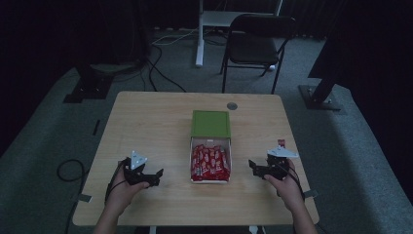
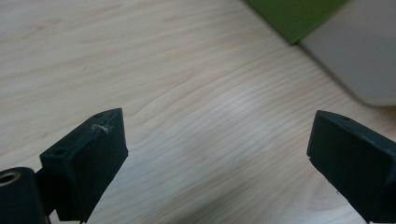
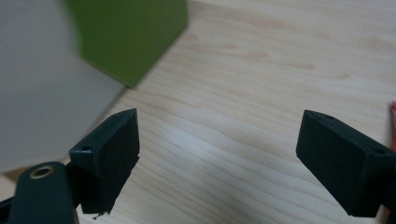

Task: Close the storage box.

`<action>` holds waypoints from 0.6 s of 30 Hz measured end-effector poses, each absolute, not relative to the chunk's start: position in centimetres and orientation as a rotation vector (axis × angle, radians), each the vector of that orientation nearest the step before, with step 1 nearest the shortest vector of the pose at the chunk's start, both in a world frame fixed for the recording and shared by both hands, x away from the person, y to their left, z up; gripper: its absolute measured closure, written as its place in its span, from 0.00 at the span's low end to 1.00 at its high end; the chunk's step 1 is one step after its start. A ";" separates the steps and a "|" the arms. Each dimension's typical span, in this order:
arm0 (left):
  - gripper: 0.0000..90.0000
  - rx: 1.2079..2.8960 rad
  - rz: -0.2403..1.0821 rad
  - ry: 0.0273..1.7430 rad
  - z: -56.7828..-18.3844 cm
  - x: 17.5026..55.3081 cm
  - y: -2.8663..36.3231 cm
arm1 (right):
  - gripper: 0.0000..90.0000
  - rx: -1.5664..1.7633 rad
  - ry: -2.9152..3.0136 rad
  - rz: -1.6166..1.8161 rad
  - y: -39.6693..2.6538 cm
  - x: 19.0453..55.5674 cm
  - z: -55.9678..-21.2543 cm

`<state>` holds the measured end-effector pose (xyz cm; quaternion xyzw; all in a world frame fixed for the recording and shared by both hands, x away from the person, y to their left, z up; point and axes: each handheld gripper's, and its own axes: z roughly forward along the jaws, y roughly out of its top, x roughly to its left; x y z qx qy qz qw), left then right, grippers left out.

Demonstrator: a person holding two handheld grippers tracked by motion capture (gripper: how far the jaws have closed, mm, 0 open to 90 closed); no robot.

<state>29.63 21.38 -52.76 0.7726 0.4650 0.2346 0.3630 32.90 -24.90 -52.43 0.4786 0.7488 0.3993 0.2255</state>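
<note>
One box (image 1: pixel 210 165) of red packets, two open tongs beside

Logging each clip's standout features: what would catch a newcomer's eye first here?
The open white box of red packets at the table's centre, its green lid just behind. The left tongs and right tongs flank it, both open and empty.

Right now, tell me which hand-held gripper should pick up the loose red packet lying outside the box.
Right. The right hand-held gripper is open beside the loose red packet at the table's right edge. The left hand-held gripper, also open, sits beyond the white box and would probably have to cross it.
</note>
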 end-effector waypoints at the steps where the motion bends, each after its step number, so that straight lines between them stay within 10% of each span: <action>1: 0.06 1.989 0.600 1.181 -52.6 29.6 21.1 | 0.14 1.310 2.067 1.117 -24.7 32.8 -52.1; 18: 0.06 1.984 0.543 0.980 -49.8 29.1 17.4 | 0.14 1.138 2.142 1.291 -22.3 30.7 -49.1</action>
